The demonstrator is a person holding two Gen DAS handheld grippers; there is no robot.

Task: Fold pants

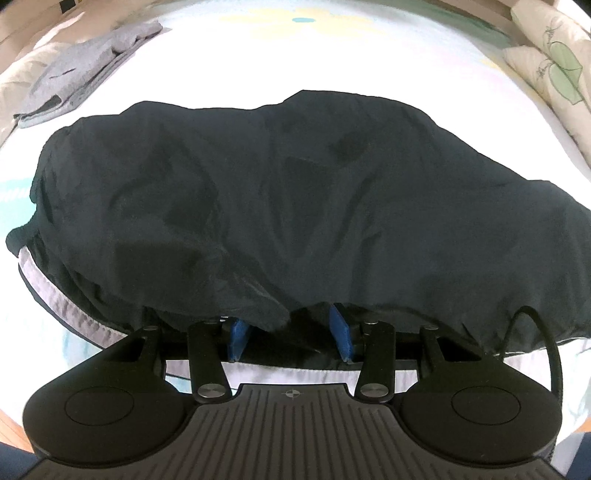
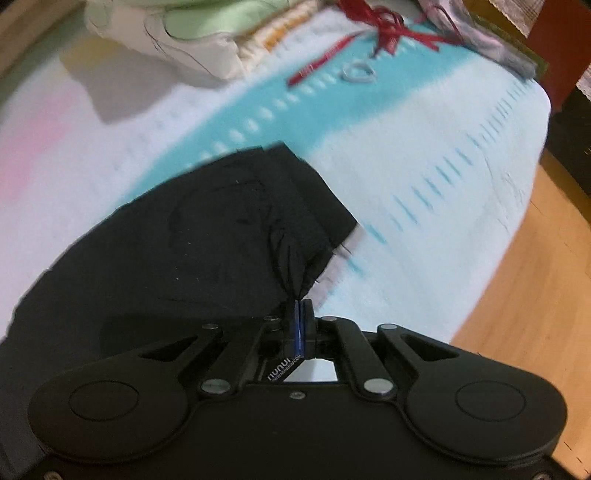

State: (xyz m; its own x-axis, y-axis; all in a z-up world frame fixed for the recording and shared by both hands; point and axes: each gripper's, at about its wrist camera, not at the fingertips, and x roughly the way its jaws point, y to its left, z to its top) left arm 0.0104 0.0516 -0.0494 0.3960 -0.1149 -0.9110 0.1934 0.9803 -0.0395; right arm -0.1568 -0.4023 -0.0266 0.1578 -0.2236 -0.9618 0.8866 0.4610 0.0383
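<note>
Black pants lie spread across the bed, with a pale grey side stripe at their near left edge. My left gripper is at the near edge. Its blue pads stand partly apart with a thick bunch of black cloth filling the gap and draping over the fingertips. In the right wrist view the pants end in a squared leg hem. My right gripper is shut on a pinched pleat of that cloth near the hem corner, pads nearly touching.
A folded grey garment lies at the far left of the bed. Leaf-print pillows sit at the bed's far side. A red ribbon lies on the turquoise-and-white sheet. The bed edge drops to wooden floor on the right.
</note>
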